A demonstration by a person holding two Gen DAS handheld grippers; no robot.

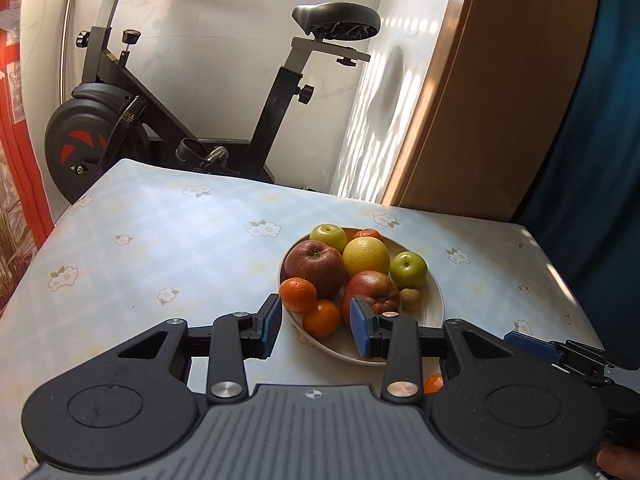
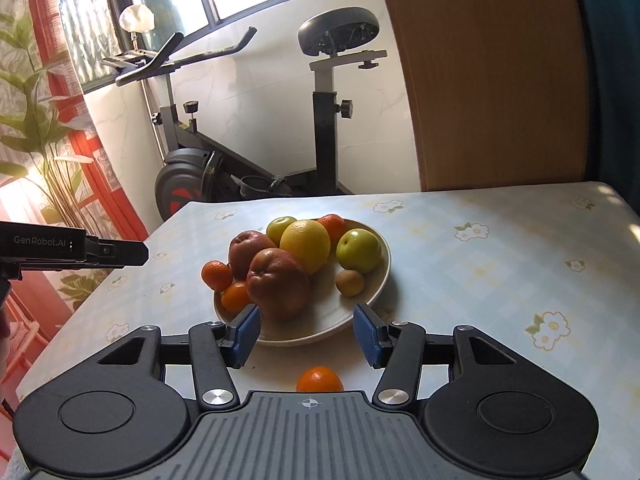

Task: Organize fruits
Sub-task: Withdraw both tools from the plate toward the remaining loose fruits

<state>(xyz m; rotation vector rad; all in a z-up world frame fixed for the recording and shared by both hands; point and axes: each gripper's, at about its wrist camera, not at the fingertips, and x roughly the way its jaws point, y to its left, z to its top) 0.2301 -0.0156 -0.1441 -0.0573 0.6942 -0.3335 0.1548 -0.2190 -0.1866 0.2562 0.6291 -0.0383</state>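
Note:
A white plate [image 1: 437, 300] [image 2: 332, 326] on the flowered table holds red apples [image 1: 316, 266] [image 2: 278, 282], a yellow citrus [image 1: 366, 256] [image 2: 306, 244], green apples [image 1: 408, 264] [image 2: 358, 250], tangerines [image 1: 298, 294] [image 2: 216, 275] and a small brown fruit [image 1: 411, 299] [image 2: 349, 282]. One loose tangerine [image 1: 434, 383] [image 2: 319, 379] lies on the cloth in front of the plate. My left gripper [image 1: 316, 328] hovers open before the plate's near-left rim, nothing between its blue pads. My right gripper [image 2: 307, 336] is open above the loose tangerine, short of the plate.
The tablecloth [image 1: 160, 240] [image 2: 500, 272] has bare room left and right of the plate. Behind the far edge stands an exercise bike [image 1: 120, 120] [image 2: 320, 128]. A wooden panel [image 1: 500, 100] [image 2: 492, 80] leans at the back right; a red curtain [image 1: 16, 140] hangs left.

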